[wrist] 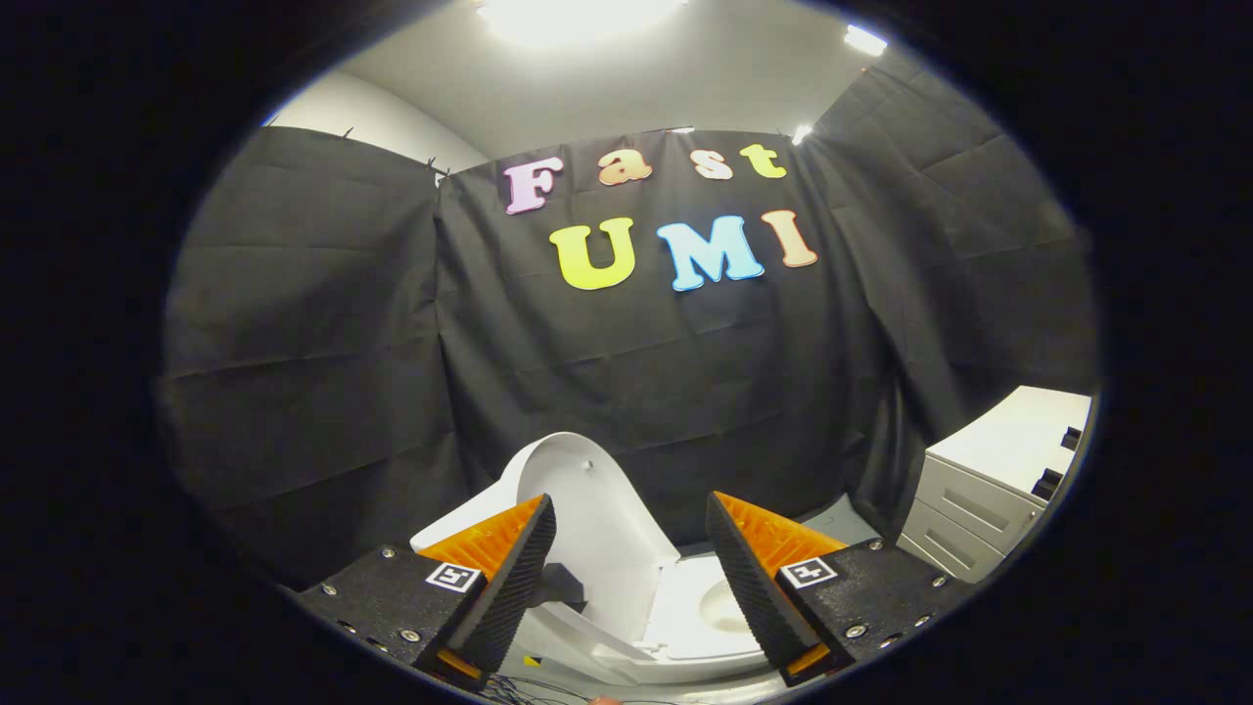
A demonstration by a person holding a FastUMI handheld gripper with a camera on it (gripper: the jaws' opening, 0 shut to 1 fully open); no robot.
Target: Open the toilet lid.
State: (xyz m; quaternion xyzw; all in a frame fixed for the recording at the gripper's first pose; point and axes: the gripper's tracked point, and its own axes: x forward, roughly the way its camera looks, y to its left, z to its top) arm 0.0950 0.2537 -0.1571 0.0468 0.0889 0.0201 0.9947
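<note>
A white toilet lid (587,509) stands raised, leaning back and to the left, its inner face turned toward me. Below it the white seat and bowl (710,612) lie uncovered. My gripper (631,519) hangs above the toilet with its orange-backed, black-ribbed fingers wide apart. The lid's upper part shows in the gap between them, nearer the left finger (509,578). Neither finger presses on it. The right finger (759,578) is over the bowl's right side.
A white drawer cabinet (989,490) stands to the right of the toilet, against the black cloth wall (323,372). Thin cables (529,685) lie on the floor just under the fingers.
</note>
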